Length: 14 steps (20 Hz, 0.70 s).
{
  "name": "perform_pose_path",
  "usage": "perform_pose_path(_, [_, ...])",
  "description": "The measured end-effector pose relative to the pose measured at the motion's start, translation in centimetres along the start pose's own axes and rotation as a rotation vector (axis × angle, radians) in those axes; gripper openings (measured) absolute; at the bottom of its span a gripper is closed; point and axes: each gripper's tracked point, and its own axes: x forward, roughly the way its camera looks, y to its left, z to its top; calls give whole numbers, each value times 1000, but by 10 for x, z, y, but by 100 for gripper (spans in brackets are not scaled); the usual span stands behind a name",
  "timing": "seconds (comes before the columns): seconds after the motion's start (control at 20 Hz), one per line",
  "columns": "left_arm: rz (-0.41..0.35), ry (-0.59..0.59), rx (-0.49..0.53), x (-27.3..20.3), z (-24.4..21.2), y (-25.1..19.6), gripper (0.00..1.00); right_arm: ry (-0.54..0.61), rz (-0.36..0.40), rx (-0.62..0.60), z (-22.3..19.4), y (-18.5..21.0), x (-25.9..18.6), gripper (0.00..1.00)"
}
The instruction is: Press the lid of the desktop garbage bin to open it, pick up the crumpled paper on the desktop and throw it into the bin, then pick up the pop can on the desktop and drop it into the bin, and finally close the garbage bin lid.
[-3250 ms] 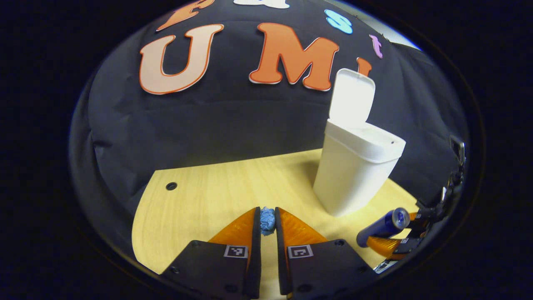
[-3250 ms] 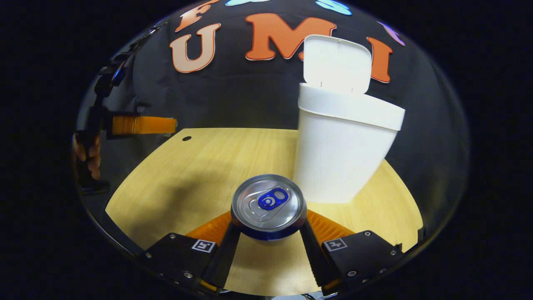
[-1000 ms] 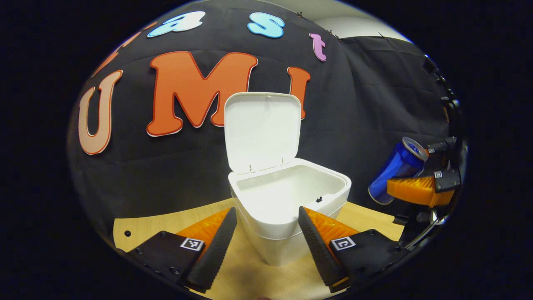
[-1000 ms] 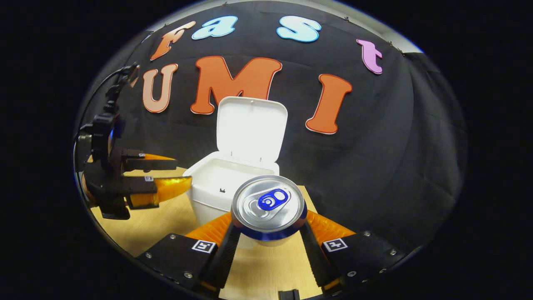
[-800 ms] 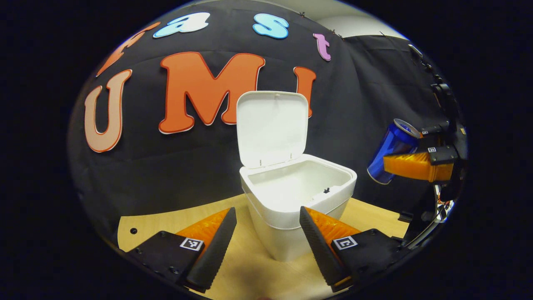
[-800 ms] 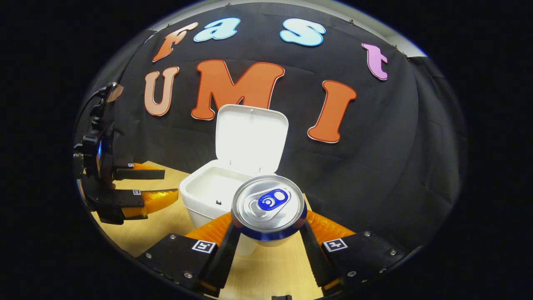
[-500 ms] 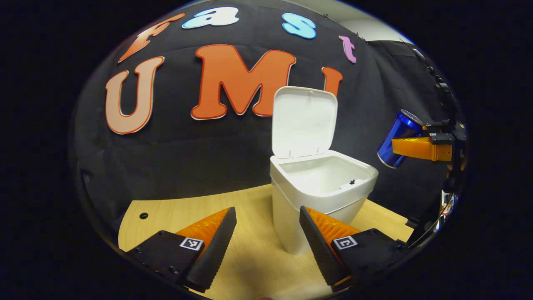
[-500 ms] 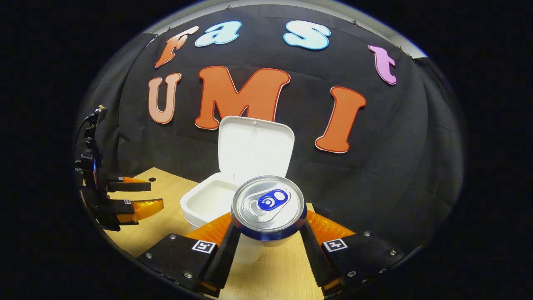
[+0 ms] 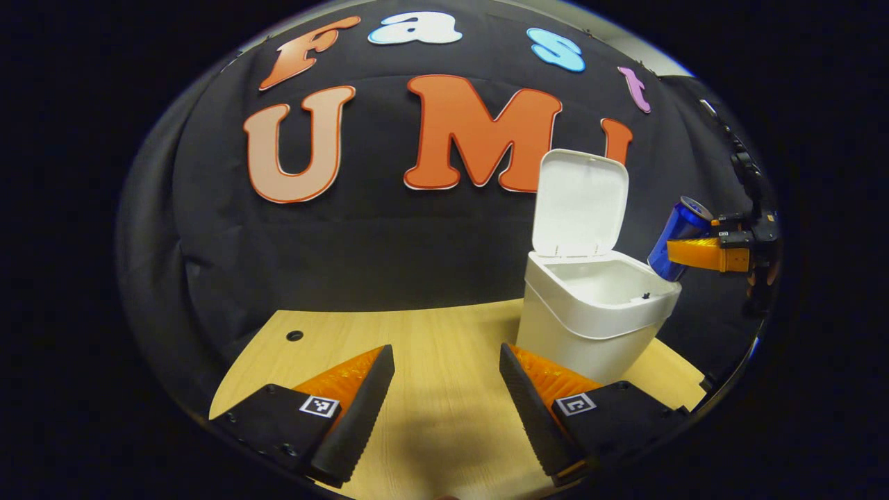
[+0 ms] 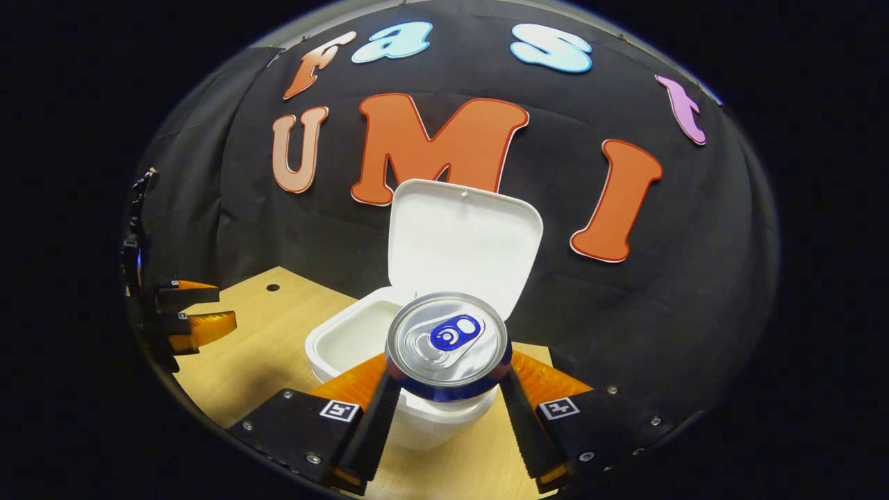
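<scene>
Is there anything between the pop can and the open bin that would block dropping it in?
Nothing visible does. The lid stands upright behind the opening of the bin, and the right hand-held gripper holds the pop can raised beside the rim. The left hand-held gripper is open, off to the side.

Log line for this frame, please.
bin: lid up | right gripper: holds can by bin rim | left gripper: open, empty, over table

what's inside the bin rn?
Bin is open, lid up. The left gripper view shows bare white inner wall near the rim; the bottom is hidden, so I can't tell if the paper is in there. The can is held above it by the right gripper.
</scene>
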Motion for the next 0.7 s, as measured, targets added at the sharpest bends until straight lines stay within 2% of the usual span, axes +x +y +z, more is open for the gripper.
perform_pose_path(0.15, [59,19,-26,-10,-10,18,97,34,34,18,-6,1,10,79])
perform_pose_path(0.2, [72,23,-33,-13,-10,22,94,54,54,22,-11,4,12,78])
perform_pose_path(0.25, [85,25,-34,-17,-12,25,98,61,65,21,-13,6,14,78])
perform_pose_path(0.35, [105,25,-24,-22,-14,29,97,77,72,8,-18,7,16,79])
perform_pose_path(0.45, [114,31,0,-25,-18,27,97,96,65,-5,-23,7,19,79])
perform_pose_path(0.5, [115,31,10,-25,-19,26,97,103,62,-5,-25,6,20,74])
perform_pose_path(0.55, [112,30,16,-26,-19,25,97,113,59,-1,-28,4,23,79])
perform_pose_path(0.7, [109,41,11,-25,-25,20,97,142,67,5,-39,-1,25,79])
